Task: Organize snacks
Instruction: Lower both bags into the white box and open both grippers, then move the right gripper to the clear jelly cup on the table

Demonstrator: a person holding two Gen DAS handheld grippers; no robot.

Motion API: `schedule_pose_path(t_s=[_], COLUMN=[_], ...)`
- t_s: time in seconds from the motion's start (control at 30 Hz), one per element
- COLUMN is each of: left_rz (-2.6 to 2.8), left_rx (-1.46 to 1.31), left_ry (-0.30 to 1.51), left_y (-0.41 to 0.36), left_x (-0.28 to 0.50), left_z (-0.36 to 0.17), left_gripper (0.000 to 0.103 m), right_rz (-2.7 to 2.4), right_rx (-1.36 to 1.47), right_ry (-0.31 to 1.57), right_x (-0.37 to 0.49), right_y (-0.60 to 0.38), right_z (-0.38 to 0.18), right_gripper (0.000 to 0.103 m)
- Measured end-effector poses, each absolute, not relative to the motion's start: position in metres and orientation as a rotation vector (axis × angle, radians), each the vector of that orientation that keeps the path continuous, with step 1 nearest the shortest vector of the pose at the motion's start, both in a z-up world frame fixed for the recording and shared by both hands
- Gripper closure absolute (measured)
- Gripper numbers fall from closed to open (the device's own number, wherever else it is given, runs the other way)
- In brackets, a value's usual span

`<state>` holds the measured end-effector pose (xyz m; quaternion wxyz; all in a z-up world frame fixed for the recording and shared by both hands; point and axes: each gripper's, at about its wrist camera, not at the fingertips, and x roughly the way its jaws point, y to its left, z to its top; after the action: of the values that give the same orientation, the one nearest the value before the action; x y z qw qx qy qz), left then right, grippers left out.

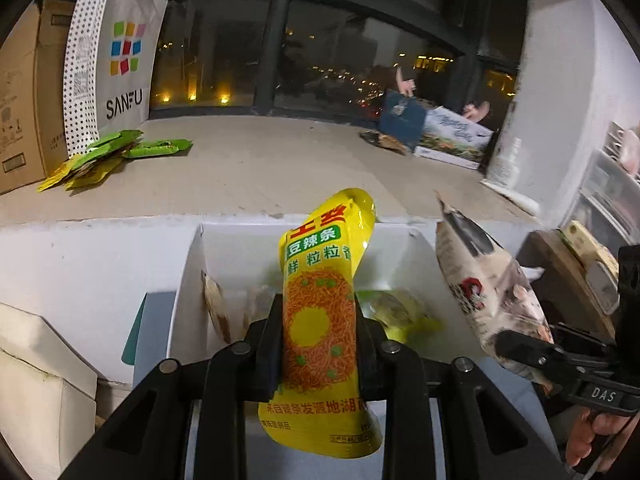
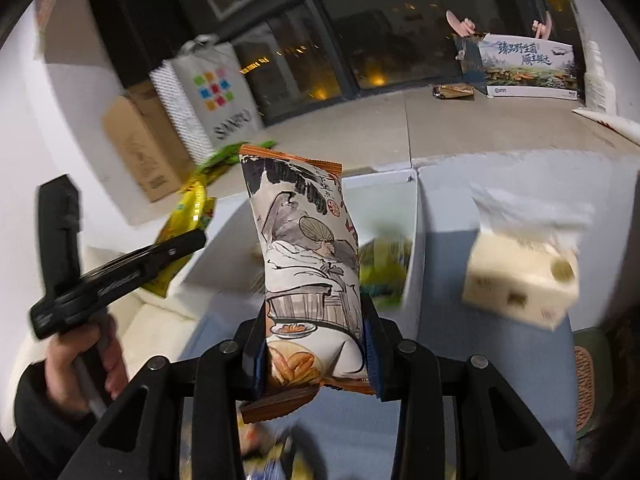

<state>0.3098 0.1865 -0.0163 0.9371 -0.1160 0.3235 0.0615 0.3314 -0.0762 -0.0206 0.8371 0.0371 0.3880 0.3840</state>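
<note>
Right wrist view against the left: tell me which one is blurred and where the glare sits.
Right wrist view: motion blur smears the tissue pack and shopping bag; the held ink-drawing packet stays sharp. Left wrist view: crisp overall, with glare on the yellow packet top; fisheye bends the window frame.

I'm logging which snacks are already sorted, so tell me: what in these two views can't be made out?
- Contents of the white box: left wrist view, mostly hidden behind the yellow packet held in the left gripper.
- The same contents in the right wrist view: motion-blurred, blocked by the illustrated packet in the right gripper.
- Items at the bottom edge of the right wrist view: cut off, blurred.
- Green packets on the ledge: print too small.
</note>
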Motion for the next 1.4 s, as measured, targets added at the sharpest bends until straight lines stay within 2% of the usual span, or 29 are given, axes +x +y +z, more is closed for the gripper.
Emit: schedule_pose_path(t_s=[0.1, 0.13, 0.2, 0.23, 0.27, 0.3, 0.33, 0.4, 0.73, 1.13, 1.4], left_rz=[0.138, 0.163, 0.183, 0.197, 0.204, 0.208, 0.206, 0.2, 0.151, 0.049, 0.011], left_rx=[-0.227, -0.21, -0.213, -0.222, -0.225, -0.231, -0.239, -0.27, -0.247, -0.23, -0.148], left_ry=[0.695, 0.705, 0.715, 0.724, 0.724, 0.708, 0.707, 0.721, 0.64, 0.476, 0.427], left_y=[0.198, 0.202, 0.209, 0.212, 0.214, 0.215, 0.216, 0.219, 0.192, 0.097, 0.031], left_x=[0.334, 0.34, 0.347, 0.349, 0.349, 0.346, 0.344, 0.339, 0.263, 0.063, -0.027], left_z=[-0.028, -0.032, -0.037, -0.04, -0.041, -0.042, -0.042, -0.046, -0.025, 0.0, 0.001], left_gripper=[0.071, 0.065, 0.034, 0.007, 0.0, 0.0, 0.0, 0.0, 0.0, 0.0, 0.0], right_rz=[0.772, 0.766, 0.756, 0.75, 0.742, 0.739, 0.739, 0.72, 0.763, 0.886, 0.891], right_rx=[0.037, 0.028, 0.014, 0.007, 0.003, 0.006, 0.005, -0.005, -0.007, -0.079, -0.163], right_ry=[0.86, 0.867, 0.878, 0.882, 0.887, 0.884, 0.883, 0.867, 0.772, 0.621, 0.511], right_x=[0.364, 0.372, 0.388, 0.391, 0.397, 0.402, 0.406, 0.41, 0.373, 0.224, 0.119], right_y=[-0.042, -0.037, -0.024, -0.019, -0.015, -0.012, -0.01, -0.008, -0.029, -0.122, -0.199], right_z=[-0.023, -0.025, -0.027, -0.028, -0.029, -0.03, -0.03, -0.029, -0.006, 0.003, -0.009], right_gripper=[0.062, 0.062, 0.061, 0.06, 0.058, 0.051, 0.026, 0.0, 0.0, 0.0, 0.0])
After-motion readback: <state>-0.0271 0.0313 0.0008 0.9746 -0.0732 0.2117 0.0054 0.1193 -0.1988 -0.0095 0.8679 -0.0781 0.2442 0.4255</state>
